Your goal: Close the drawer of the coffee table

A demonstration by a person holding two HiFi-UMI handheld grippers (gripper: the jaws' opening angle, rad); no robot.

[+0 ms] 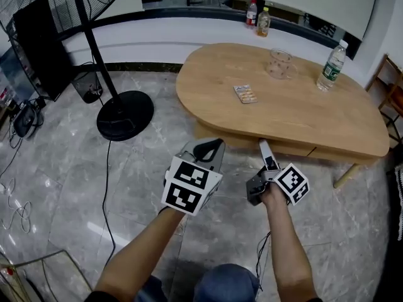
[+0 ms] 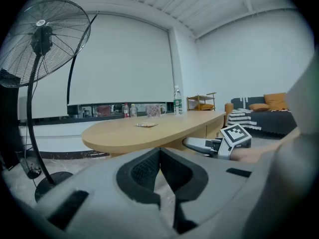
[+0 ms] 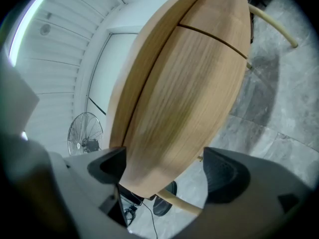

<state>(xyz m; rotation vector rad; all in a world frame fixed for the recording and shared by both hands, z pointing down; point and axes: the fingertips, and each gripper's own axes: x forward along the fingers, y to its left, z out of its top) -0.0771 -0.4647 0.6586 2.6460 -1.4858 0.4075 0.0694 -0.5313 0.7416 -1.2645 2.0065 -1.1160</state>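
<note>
We face the drawer (image 3: pixel 192 103) with the right tool (image 3: pixel 165 169)
Released and empty, it sits just before the drawer front under the desk's (image 1: pixel 296 102) near edge; our left tool (image 2: pixel 158 158), clenched on nothing, is farther off.

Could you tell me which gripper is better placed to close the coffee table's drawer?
Right. The right gripper, jaws open, sits right at the drawer front; the left gripper is farther back, shut.
</note>
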